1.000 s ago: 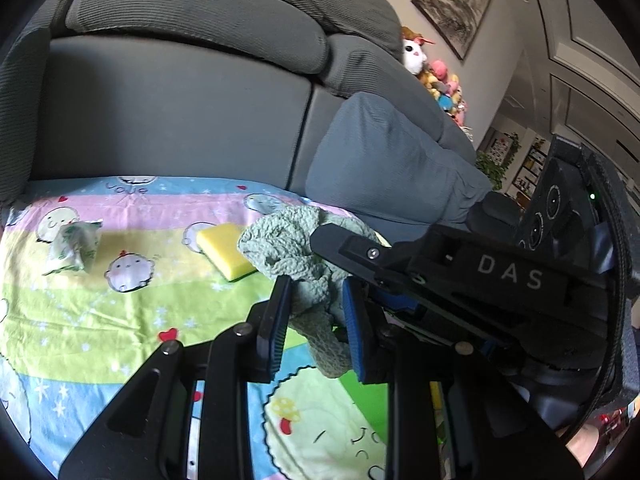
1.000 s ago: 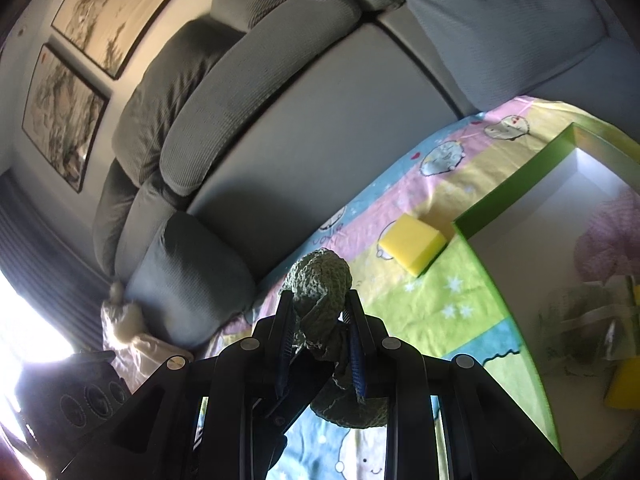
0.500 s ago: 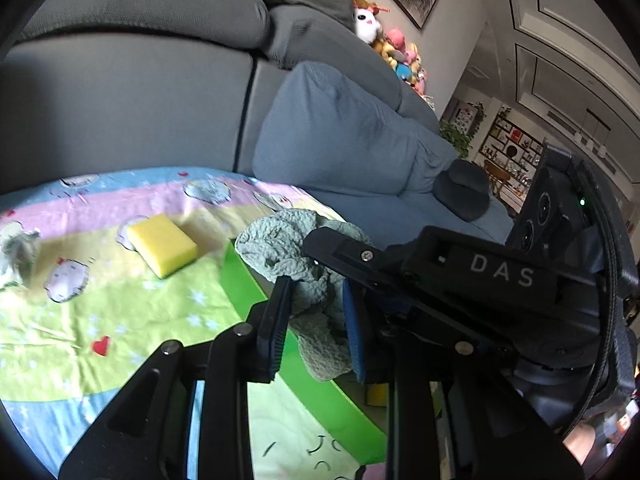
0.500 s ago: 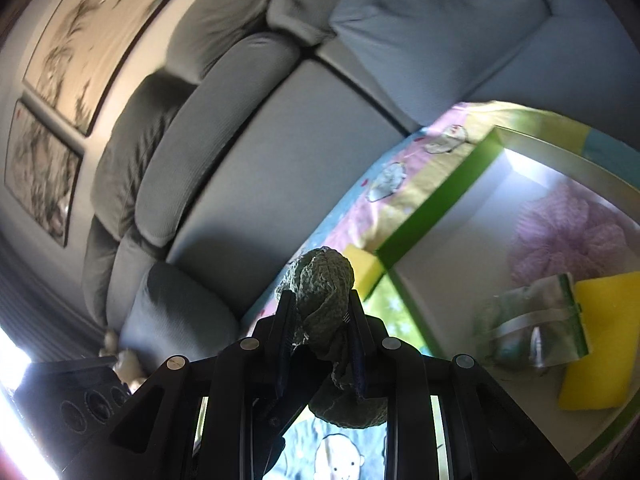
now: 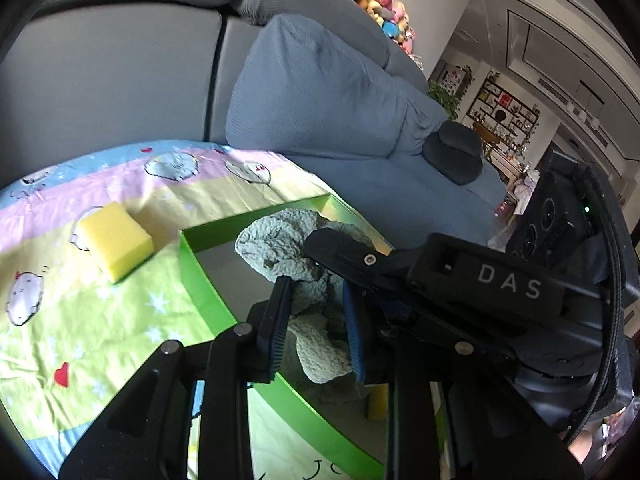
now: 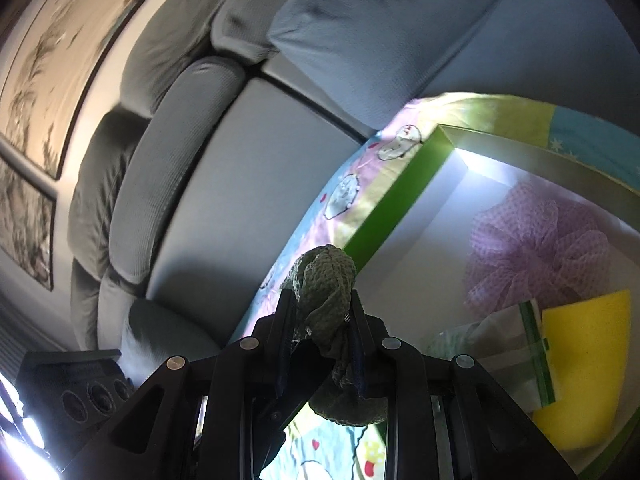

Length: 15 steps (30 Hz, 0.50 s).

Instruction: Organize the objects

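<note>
A crumpled green knitted cloth (image 5: 296, 256) hangs over the green-walled box (image 5: 200, 272). Both grippers are shut on it: my left gripper (image 5: 316, 300) pinches its lower part and my right gripper (image 6: 322, 304) pinches its upper bunch (image 6: 326, 280). In the left wrist view the right gripper's black body lies across from the right, above the box. The box (image 6: 396, 216) holds a purple mesh pouf (image 6: 536, 248), a clear bag with a green strip (image 6: 504, 356) and a yellow sponge (image 6: 592, 360).
Another yellow sponge (image 5: 114, 242) lies on the colourful cartoon sheet (image 5: 80, 340) left of the box. A grey sofa back (image 5: 120, 76) and a blue-grey cushion (image 5: 328, 92) stand behind. Plush toys (image 5: 384, 12) sit on the sofa's far end.
Both grippers have carried the green cloth to the right, from above the sheet to above the box. The box now fills more of both views. The grips are unchanged.
</note>
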Tool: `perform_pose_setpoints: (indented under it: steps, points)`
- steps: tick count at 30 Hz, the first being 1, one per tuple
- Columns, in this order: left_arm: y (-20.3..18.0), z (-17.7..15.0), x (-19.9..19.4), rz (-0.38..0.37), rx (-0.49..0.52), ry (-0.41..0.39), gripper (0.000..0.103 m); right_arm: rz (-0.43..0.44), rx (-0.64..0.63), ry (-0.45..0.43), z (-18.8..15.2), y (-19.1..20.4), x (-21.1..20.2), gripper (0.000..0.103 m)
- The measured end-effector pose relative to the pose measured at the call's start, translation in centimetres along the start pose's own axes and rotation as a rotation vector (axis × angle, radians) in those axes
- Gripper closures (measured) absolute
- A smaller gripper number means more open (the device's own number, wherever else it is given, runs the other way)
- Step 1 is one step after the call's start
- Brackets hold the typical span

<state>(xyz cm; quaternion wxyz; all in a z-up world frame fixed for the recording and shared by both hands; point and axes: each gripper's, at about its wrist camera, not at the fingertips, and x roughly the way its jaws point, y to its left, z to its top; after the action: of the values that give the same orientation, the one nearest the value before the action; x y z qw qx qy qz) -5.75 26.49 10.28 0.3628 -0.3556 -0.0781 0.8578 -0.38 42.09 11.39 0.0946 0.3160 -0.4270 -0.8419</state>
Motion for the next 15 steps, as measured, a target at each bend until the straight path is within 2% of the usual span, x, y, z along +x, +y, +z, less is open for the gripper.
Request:
perform_pose_setpoints:
  steps: [3, 8, 15]
  points:
    - [0.2, 0.2, 1.5, -0.009, -0.01, 0.045, 0.08, -0.05, 0.039, -0.002, 0.3, -1.0, 0.4, 0.076]
    - [1.0, 0.6, 2.7, -0.042, -0.041, 0.071, 0.08, -0.099, 0.043, 0.003, 1.2, -1.5, 1.3, 0.076]
    - [1.6, 0.2, 3.6, -0.021, -0.051, 0.102, 0.08, -0.16, 0.063, 0.013, 1.2, -2.2, 2.6, 0.076]
